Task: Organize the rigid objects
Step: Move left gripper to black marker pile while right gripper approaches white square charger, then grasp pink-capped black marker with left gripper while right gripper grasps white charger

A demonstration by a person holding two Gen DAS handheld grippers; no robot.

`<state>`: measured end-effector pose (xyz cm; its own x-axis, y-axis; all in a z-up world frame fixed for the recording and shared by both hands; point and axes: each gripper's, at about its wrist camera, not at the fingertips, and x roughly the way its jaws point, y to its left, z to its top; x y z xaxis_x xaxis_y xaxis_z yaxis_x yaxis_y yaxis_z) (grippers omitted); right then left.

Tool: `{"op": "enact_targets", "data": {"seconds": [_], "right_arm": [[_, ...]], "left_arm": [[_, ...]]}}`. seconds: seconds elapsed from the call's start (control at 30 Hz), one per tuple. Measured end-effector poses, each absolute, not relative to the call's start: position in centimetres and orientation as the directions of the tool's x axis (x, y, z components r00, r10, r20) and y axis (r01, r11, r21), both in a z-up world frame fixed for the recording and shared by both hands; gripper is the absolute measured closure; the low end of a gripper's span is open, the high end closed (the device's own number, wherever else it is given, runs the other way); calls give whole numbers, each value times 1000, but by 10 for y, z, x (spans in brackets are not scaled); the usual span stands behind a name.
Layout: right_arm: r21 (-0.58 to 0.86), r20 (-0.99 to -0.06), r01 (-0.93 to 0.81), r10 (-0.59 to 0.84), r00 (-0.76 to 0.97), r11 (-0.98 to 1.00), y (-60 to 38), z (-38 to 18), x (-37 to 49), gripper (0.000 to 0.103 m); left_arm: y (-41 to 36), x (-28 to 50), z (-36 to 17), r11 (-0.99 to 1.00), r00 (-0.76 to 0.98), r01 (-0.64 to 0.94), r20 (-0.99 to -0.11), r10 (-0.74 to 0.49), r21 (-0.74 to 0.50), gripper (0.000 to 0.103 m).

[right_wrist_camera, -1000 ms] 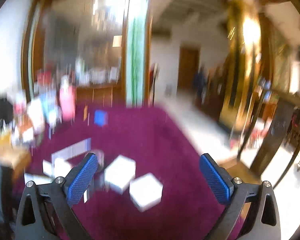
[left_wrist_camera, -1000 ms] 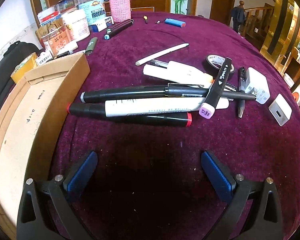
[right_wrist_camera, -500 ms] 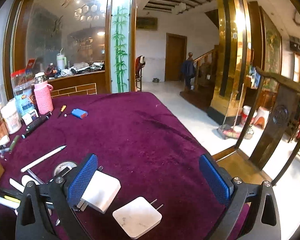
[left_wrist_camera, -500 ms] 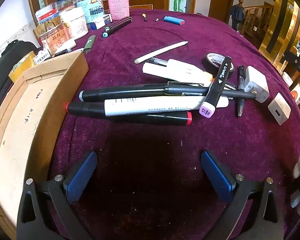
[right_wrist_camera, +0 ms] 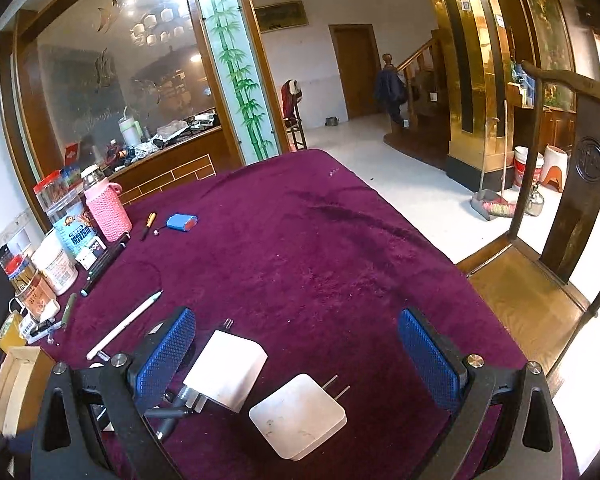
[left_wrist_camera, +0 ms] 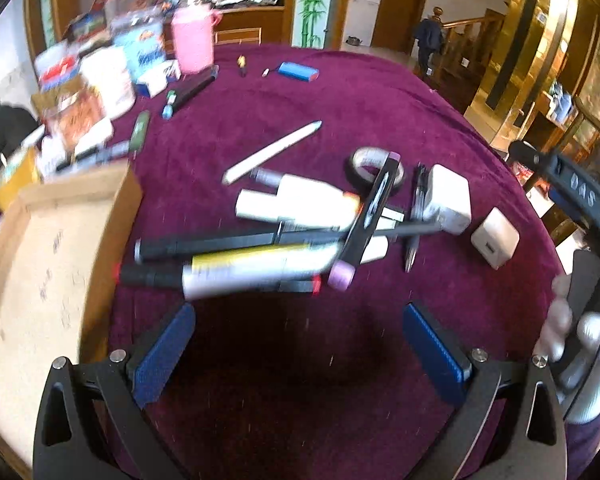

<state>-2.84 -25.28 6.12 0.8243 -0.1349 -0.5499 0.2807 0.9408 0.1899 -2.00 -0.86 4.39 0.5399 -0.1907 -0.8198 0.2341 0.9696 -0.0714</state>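
Note:
A pile of markers and pens lies on the purple tablecloth just ahead of my open, empty left gripper. A black marker with a pink cap lies across the pile. An open cardboard box stands at the left. Two white plug chargers, one large and one small, lie between the fingers of my open right gripper, apart from them. They also show in the left wrist view, the large charger and the small charger.
A white stylus, a tape roll and a blue battery pack lie further out. Jars, a pink bottle and snack tubs crowd the far left edge. A wooden chair stands beside the table's right edge.
My left gripper has shifted and the view is now blurred by motion; the pile sits a little further from it. My right gripper has lowered toward the two chargers, now framed between its fingers.

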Motion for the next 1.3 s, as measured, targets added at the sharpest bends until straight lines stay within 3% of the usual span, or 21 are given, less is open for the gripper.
{"op": "enact_targets", "data": {"seconds": [0.07, 0.13, 0.2, 0.23, 0.47, 0.63, 0.73, 0.77, 0.83, 0.93, 1.13, 1.3], "right_arm": [[193, -553, 282, -133, 822, 940, -253, 60, -28, 1], [200, -562, 287, -130, 817, 937, -253, 60, -27, 1], [209, -568, 296, -131, 812, 932, -256, 60, -27, 1], [214, -570, 303, -133, 810, 929, -257, 60, -28, 1], [241, -594, 323, -124, 795, 915, -265, 58, -24, 1], [237, -600, 326, -126, 790, 915, -267, 56, -23, 1], [242, -605, 334, -128, 786, 911, -269, 55, -21, 1], [247, -609, 338, -126, 783, 908, -271, 54, -21, 1], [256, -612, 342, -122, 781, 904, -274, 53, -20, 1], [285, -616, 339, -99, 781, 897, -280, 51, -20, 1], [409, -593, 258, 40, 804, 876, -287, 46, -19, 1], [503, -625, 215, 180, 759, 837, -290, 28, -6, 1]], "left_arm": [[-26, -13, 53, 956, 561, 291, -804, -197, -31, 0], [-46, -5, 56, 931, 585, 364, -787, -196, 39, 15], [-66, 7, 50, 905, 557, 418, -810, -183, 83, 53], [-73, 14, 46, 896, 517, 439, -833, -199, 58, 56], [-89, 46, 27, 882, 469, 469, -860, -200, 50, 56], [-103, 55, 24, 862, 494, 493, -854, -162, 122, 56], [-110, 51, 19, 842, 519, 502, -848, -107, 200, 73], [-111, 47, 20, 833, 533, 508, -840, -102, 221, 86], [-105, 44, 23, 839, 483, 529, -859, -171, 131, 89], [-94, 33, 33, 848, 499, 519, -843, -201, 105, 89], [-48, -5, 65, 867, 501, 493, -791, -350, -71, 88], [3, -44, 83, 873, 517, 447, -740, -430, -194, 88]]}}
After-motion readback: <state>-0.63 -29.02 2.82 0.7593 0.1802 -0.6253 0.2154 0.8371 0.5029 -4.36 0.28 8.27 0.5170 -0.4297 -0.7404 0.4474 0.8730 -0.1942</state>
